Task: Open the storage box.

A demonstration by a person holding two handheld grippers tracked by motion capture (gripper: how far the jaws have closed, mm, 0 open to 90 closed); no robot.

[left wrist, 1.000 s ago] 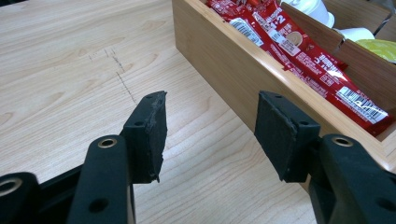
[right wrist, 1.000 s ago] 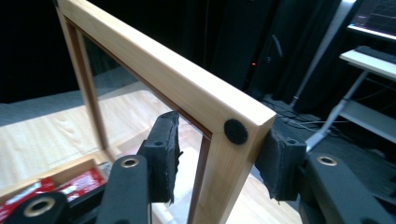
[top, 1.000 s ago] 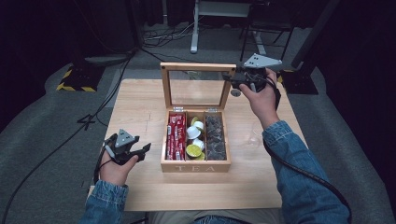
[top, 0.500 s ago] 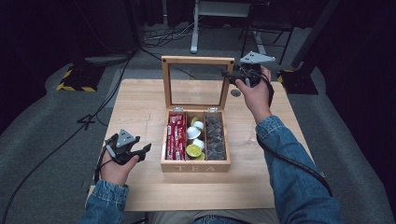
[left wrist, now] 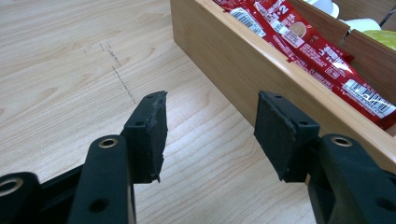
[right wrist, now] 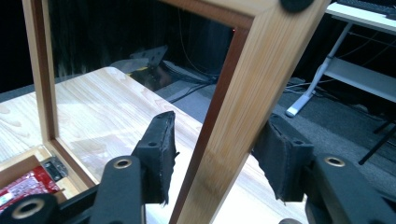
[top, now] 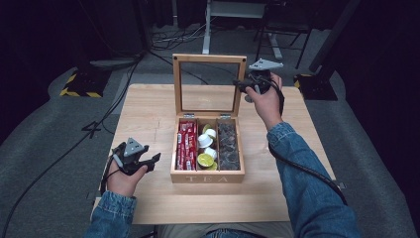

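The tea box (top: 208, 148) sat mid-bench, lid (top: 209, 84) upright. The right gripper (right wrist: 212, 154) straddled the lid's frame edge, fingers just opening, not pressing — best to swing it gently. The left gripper (top: 141, 161) idled, fingers apart and empty.

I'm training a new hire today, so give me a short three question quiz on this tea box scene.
1. True or false: the tea box lid stands open.
2. Which compartment holds the red packets: left, middle or right in the high view?
3. What stands between the right gripper pads?

Key
1. True.
2. Left.
3. The lid's wooden side rail; the pads stand either side with a gap showing, jaws having just been opening.
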